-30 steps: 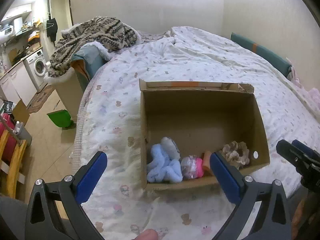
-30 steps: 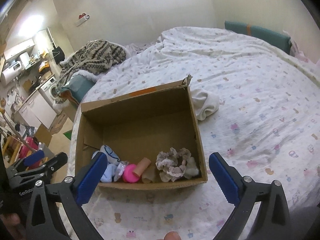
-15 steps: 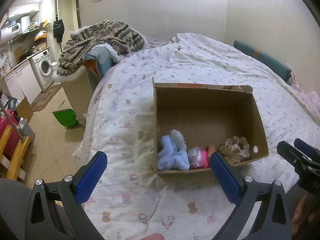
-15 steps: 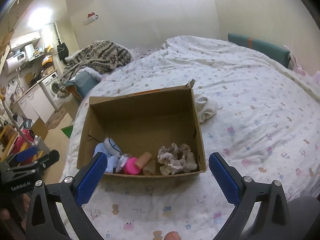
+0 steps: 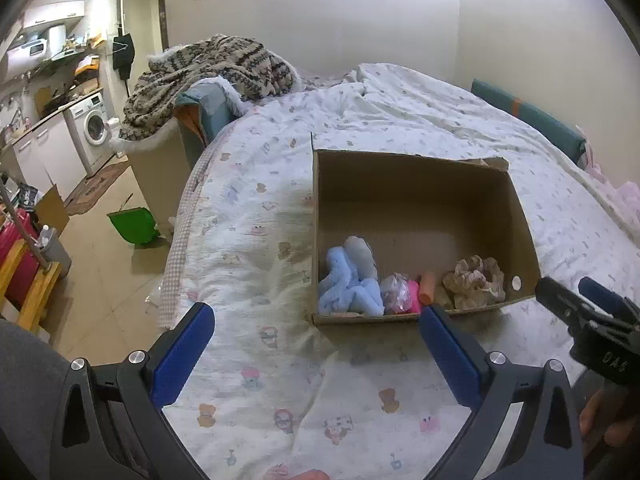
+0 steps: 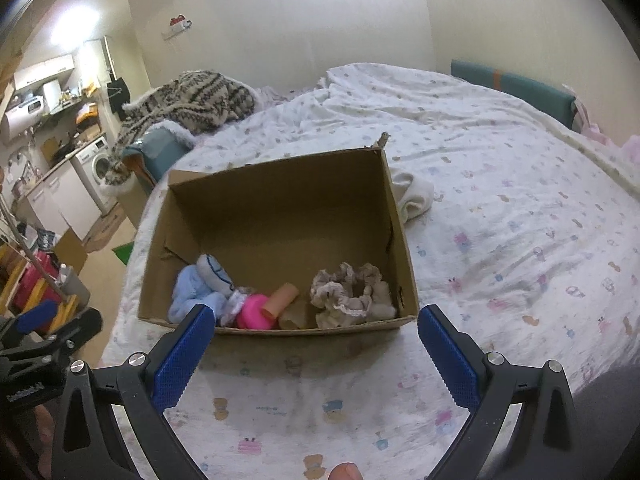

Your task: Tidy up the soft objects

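The cardboard box [image 6: 280, 240] sits open-topped on the bed [image 6: 500, 240], close to the bed's left edge, with its long axis running left to right across the right wrist view. All contents lie in a row along the box's near wall. From left to right: a light blue plush item [image 6: 192, 296], lying with its long axis roughly front to back; a pink item [image 6: 254, 312]; a peach cylinder [image 6: 280, 300], tilted with its open end toward the near wall; and a beige ruffled fabric piece [image 6: 348, 292] in the near right corner. The rear half of the box floor is bare. Just beyond the box's right wall, a white cloth [image 6: 414, 196] lies on the bed. The left gripper [image 5: 316, 352] hovers over the bed in front of the box's near left corner, fingers spread wide and holding nothing. The right gripper [image 6: 316, 350] hovers before the near wall, aimed into the box, fingers likewise wide and unloaded.
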`<state>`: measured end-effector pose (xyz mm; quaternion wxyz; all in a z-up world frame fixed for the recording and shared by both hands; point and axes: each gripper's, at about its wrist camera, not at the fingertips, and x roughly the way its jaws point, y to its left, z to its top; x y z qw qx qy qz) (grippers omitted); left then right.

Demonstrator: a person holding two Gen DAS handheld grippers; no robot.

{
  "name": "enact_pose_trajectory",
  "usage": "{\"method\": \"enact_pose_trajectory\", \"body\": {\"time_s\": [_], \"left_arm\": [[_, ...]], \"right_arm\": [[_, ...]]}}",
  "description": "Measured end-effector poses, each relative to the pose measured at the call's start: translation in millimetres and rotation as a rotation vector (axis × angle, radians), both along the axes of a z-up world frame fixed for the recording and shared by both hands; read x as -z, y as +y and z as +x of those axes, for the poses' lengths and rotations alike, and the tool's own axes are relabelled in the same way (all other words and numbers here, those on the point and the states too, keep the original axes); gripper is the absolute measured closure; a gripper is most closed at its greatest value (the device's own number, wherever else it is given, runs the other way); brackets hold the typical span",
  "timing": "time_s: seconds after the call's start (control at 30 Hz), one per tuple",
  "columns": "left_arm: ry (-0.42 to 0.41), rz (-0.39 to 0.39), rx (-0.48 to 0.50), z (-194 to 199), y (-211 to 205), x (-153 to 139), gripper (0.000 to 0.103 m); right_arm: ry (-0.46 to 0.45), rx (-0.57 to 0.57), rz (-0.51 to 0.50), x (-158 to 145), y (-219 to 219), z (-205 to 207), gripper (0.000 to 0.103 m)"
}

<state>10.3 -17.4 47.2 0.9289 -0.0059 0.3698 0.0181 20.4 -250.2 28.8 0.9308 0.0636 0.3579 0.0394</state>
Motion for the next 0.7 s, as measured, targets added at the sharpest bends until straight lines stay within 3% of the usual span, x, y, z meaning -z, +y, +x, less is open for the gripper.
{"method": "enact_pose_trajectory", "body": {"time_s": [0.7], "left_arm": [[0.024,-0.038,-0.006,5.9,4.3,5.4,0.001]], "right_arm": [[0.026,-0.022,-0.049,8.8,11.8,3.8,0.0]]}}
